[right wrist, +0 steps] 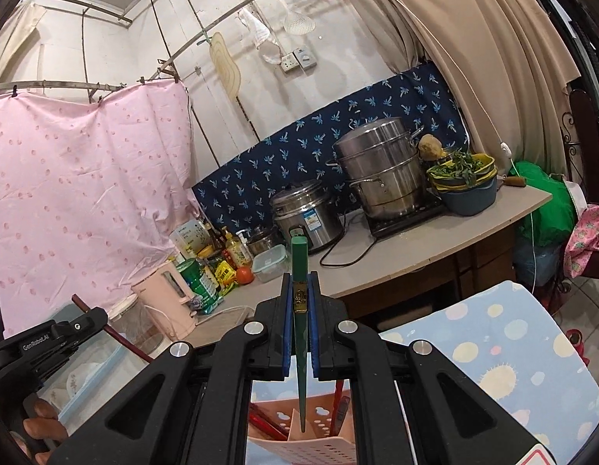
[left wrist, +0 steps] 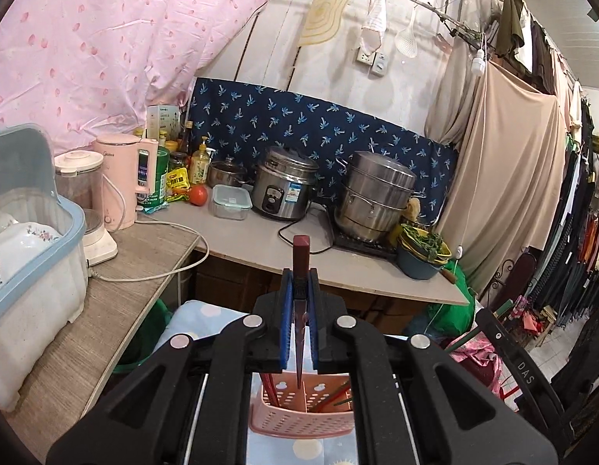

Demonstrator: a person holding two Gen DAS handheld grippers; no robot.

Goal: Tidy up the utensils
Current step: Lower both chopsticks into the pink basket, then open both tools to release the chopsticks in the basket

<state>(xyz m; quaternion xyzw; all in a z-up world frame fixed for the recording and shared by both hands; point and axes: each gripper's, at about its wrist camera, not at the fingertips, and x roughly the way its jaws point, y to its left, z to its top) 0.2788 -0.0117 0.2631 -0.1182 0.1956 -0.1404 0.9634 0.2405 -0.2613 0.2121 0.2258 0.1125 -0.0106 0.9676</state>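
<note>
My left gripper is shut on a dark red chopstick, which stands upright with its tip hanging over the pink perforated utensil basket. My right gripper is shut on a green chopstick, whose point reaches down over the same pink basket. Several red and green chopsticks lean inside the basket. The left gripper's body, with a hand around it and the red chopstick sticking out, shows at the lower left of the right wrist view.
The basket stands on a blue dotted cloth. Beyond it a counter carries a rice cooker, a steel steamer pot, a bowl of greens, bottles and a pink kettle. A blue dish rack sits at left.
</note>
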